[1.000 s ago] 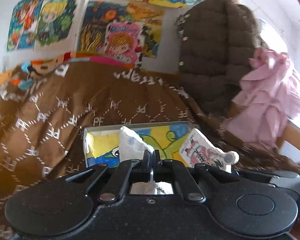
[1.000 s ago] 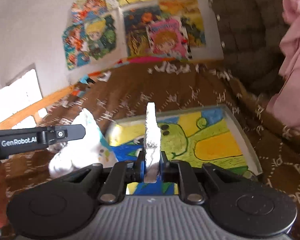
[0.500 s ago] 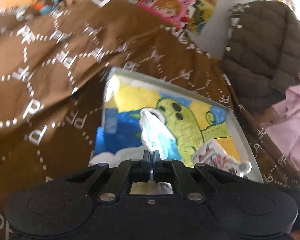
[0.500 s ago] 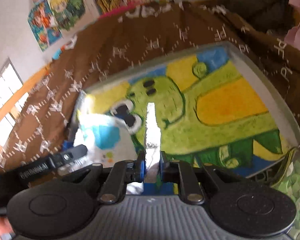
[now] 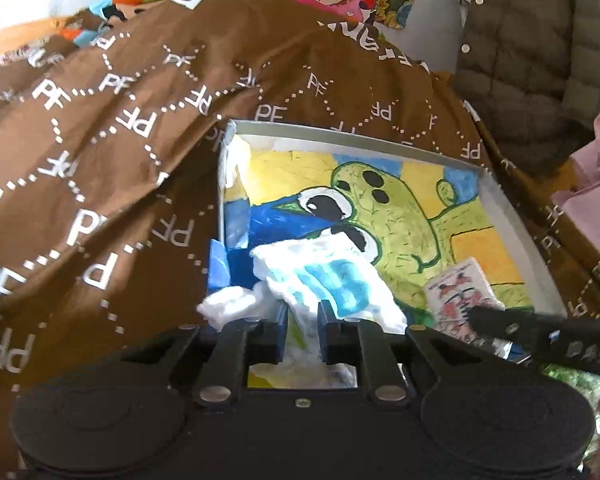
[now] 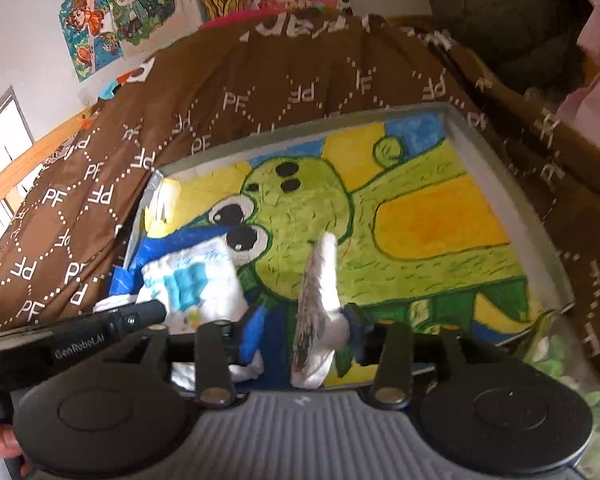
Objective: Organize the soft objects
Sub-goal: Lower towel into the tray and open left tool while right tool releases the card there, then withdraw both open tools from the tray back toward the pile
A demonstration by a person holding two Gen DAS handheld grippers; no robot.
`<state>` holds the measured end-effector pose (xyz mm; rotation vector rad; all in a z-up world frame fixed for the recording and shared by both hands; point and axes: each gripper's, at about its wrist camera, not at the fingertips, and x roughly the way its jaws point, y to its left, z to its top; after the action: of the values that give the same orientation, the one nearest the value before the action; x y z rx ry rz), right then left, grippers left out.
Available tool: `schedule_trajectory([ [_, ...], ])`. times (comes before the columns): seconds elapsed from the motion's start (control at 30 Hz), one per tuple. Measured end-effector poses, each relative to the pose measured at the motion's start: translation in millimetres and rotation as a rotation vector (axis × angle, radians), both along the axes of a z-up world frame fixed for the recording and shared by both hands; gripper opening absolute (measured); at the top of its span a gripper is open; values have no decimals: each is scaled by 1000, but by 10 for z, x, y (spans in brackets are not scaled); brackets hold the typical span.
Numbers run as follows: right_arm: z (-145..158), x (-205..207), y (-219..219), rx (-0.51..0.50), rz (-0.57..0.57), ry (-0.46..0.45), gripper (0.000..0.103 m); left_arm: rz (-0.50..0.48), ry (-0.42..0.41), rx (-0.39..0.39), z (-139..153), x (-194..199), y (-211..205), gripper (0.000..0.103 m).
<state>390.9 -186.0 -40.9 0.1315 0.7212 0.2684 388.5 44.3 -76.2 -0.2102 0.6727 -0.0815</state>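
Now both jaws are opening: the left hand-held gripper (image 5: 302, 330) straddles a white-and-blue cloth (image 5: 332, 280) at lower centre, the right hand-held gripper (image 6: 306, 334) a white patterned sock (image 6: 318, 300), both over the painted tray (image 6: 456, 120).

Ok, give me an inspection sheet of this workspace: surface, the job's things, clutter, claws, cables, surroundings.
Surface: brown blanket printed with white letters, bearing a shallow tray lined with a green cartoon drawing.
Job's things: white-and-blue soft item lies at the tray's near left; white soft item with red print stands on edge further right.
Clutter: nothing seen.
Claws: left claw opening, white-and-blue item between its jaws; right claw opening, red-print item loose between its jaws.
Cables: nothing seen.
Surroundings: cartoon posters on the wall, quilted jacket, pink garment.
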Motion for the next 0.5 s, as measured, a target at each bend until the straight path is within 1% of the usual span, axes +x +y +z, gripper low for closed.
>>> schedule_trajectory([
  [0.03, 52, -31, -23, 1, -3, -12, 63, 5, 1, 15, 34, -16, -17, 25],
  [0.07, 112, -66, -50, 5, -6, -24, 66, 9, -5, 24, 81, -46, -32, 29],
  [0.13, 243, -156, -102, 7, -16, -55, 73, 6, -36, 30, 211, -132, -62, 46],
  [0.17, 318, -211, -129, 6, -23, -73, 74, 3, -57, 34, 283, -186, -80, 50],
  [0.23, 468, -332, -187, 6, -31, -114, 81, 3, -102, 54, 444, -317, -127, 64],
  [0.33, 694, -540, -264, -4, -50, -177, 86, 5, -156, 82, 668, -526, -190, 75],
  [0.37, 765, -624, -294, -3, -56, -198, 87, 9, -171, 89, 733, -600, -204, 77],
  [0.43, 890, -791, -348, 0, -64, -236, 95, 20, -200, 101, 858, -764, -230, 82],
  [0.5, 993, -972, -370, -7, -59, -275, 100, 23, -220, 105, 955, -913, -250, 85],
])
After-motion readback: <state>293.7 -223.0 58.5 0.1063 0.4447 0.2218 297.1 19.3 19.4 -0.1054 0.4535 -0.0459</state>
